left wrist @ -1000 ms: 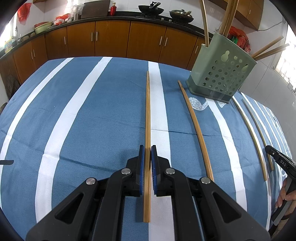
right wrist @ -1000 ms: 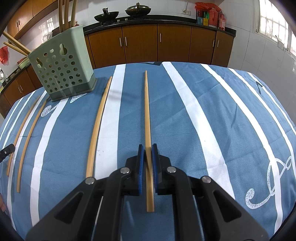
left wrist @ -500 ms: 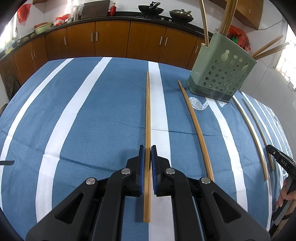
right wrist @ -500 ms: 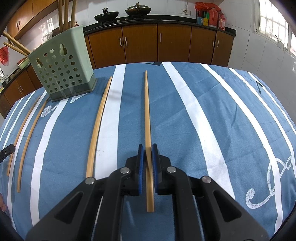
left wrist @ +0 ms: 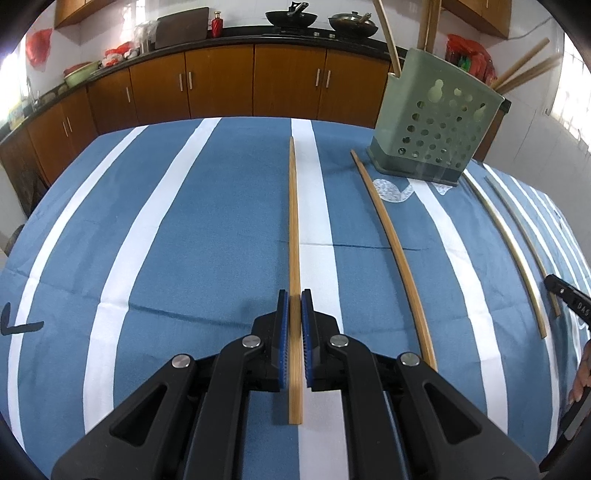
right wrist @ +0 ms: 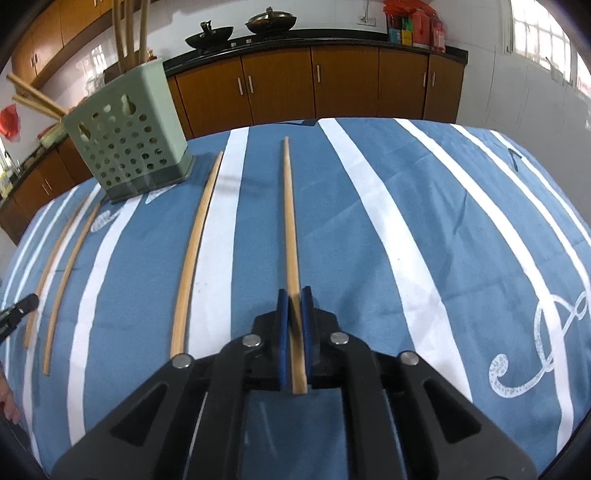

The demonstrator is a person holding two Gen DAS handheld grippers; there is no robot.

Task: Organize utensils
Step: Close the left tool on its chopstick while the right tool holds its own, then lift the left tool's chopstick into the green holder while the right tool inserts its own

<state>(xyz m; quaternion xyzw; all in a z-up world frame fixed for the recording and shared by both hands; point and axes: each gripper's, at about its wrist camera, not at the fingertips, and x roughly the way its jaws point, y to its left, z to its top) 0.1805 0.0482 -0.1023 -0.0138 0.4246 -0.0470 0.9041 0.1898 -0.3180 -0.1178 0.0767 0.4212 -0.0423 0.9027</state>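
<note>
My left gripper [left wrist: 293, 295] is shut on a bamboo chopstick [left wrist: 293, 221] that runs straight ahead over the blue striped cloth. My right gripper [right wrist: 294, 293] is shut on another chopstick [right wrist: 290, 221], which sits slightly slanted between the blue pads. A green perforated holder [left wrist: 436, 125] [right wrist: 129, 140] stands upright at the far side with several chopsticks [left wrist: 386, 37] [right wrist: 129, 29] in it. One loose chopstick [left wrist: 391, 251] lies right of the left gripper. Another loose chopstick [right wrist: 195, 251] lies left of the right gripper. Each view's outer edge shows the other gripper's tip [left wrist: 565, 295] [right wrist: 18, 310].
The table [left wrist: 184, 221] carries a blue cloth with white stripes. Brown kitchen cabinets [left wrist: 221, 81] line the wall behind it. A person's hand [left wrist: 581, 373] shows at the right edge of the left wrist view. The table's far edge lies just behind the holder.
In the right wrist view the held chopstick's near end now sticks out less behind the pads and leans a little. The left gripper and its chopstick look the same.
</note>
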